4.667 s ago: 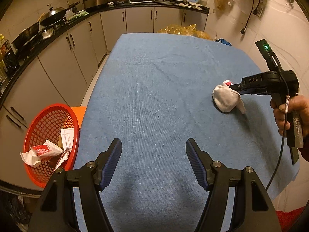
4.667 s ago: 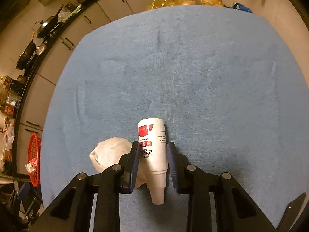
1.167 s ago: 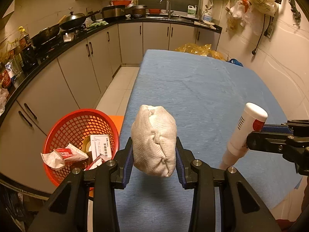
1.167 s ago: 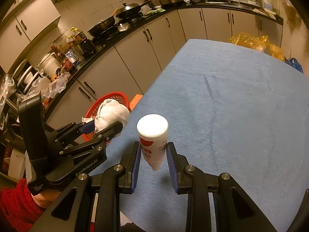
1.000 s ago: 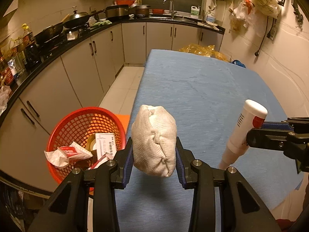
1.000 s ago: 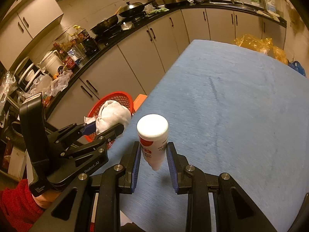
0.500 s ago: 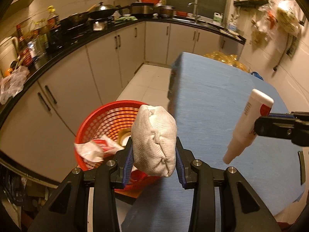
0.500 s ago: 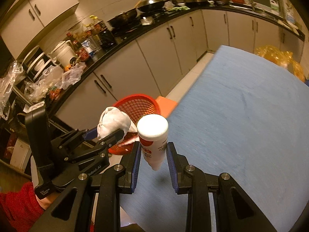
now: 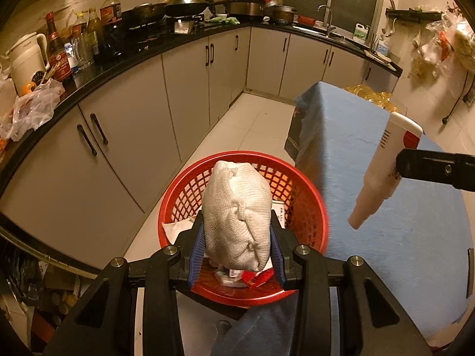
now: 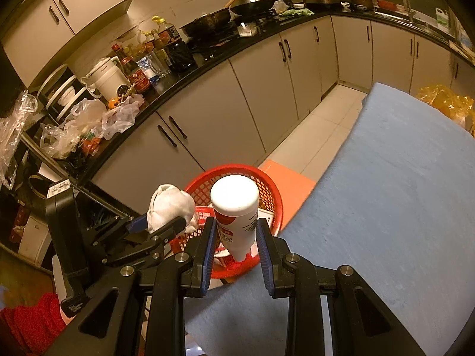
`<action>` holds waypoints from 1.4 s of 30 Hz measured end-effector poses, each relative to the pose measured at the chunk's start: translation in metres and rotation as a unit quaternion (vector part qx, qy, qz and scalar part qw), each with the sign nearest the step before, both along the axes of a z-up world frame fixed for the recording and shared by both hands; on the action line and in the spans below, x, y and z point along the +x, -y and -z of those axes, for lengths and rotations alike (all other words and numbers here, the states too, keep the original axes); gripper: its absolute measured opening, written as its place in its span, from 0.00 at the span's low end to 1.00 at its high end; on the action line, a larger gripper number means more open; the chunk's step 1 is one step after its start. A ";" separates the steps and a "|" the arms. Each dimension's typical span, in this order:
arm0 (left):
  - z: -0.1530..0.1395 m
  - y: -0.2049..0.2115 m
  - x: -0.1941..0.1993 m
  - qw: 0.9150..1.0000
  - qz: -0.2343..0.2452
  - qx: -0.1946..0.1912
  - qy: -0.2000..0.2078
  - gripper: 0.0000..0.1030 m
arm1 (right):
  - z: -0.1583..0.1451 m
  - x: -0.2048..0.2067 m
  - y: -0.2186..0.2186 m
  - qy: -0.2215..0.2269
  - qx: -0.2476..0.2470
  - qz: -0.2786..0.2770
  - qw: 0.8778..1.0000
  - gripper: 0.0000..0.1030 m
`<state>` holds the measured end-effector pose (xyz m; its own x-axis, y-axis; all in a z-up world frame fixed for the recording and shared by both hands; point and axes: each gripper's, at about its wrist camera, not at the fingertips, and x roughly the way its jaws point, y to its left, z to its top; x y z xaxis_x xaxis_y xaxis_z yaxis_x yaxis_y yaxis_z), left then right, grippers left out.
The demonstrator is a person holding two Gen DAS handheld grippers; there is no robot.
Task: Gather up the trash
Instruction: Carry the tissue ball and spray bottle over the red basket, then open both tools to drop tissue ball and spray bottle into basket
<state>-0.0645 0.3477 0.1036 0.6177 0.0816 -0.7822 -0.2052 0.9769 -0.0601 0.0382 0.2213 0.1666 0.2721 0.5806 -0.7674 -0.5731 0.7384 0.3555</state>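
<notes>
My left gripper (image 9: 237, 234) is shut on a crumpled white cloth wad (image 9: 237, 213) and holds it in the air over the red mesh basket (image 9: 184, 190). The basket holds paper scraps and wrappers (image 9: 255, 276). My right gripper (image 10: 236, 231) is shut on a white bottle with a red label (image 10: 236, 210), held over the table's left edge next to the red basket (image 10: 267, 190). In the right wrist view the left gripper (image 10: 166, 222) with the cloth wad (image 10: 169, 204) is at the basket's left rim. The bottle (image 9: 383, 166) also shows in the left wrist view.
The table with a blue cloth (image 9: 386, 195) is to the right of the basket. An orange stool (image 10: 291, 181) stands under the basket. Kitchen cabinets (image 9: 148, 124) and a cluttered black counter (image 10: 184, 62) run along the left and back. Tiled floor (image 9: 255, 124) lies between.
Both grippers have moved left off the table toward the basket. The cloth wad now hangs over the basket and the bottle is near its rim. Both stay shut on their loads.
</notes>
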 end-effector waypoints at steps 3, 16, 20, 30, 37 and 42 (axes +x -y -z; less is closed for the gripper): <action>0.005 -0.006 0.004 1.000 -0.001 -0.001 -0.006 0.36 | 0.007 0.007 -0.012 -0.004 -0.006 -0.003 1.000 0.29; 0.020 -0.010 0.014 1.000 0.005 -0.003 -0.019 0.36 | 0.045 0.025 -0.044 -0.028 -0.039 -0.014 0.999 0.29; 0.022 -0.012 0.015 1.000 0.005 -0.005 -0.021 0.36 | 0.053 0.027 -0.047 -0.034 -0.045 -0.013 0.998 0.29; 0.022 -0.013 0.015 1.000 0.001 -0.007 -0.019 0.36 | 0.058 0.028 -0.054 -0.035 -0.054 -0.015 0.998 0.29; 0.021 -0.011 0.016 1.000 0.003 -0.008 -0.017 0.39 | 0.062 0.032 -0.054 -0.048 -0.062 -0.007 0.997 0.30; 0.019 -0.012 0.017 1.000 0.001 -0.011 -0.013 0.51 | 0.055 0.032 -0.052 -0.040 -0.056 -0.005 0.998 0.35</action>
<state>-0.0477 0.3593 0.0849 0.5965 0.0621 -0.8002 -0.2049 0.9757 -0.0770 0.0698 0.2733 0.1111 0.2025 0.4918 -0.8468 -0.5531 0.7710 0.3156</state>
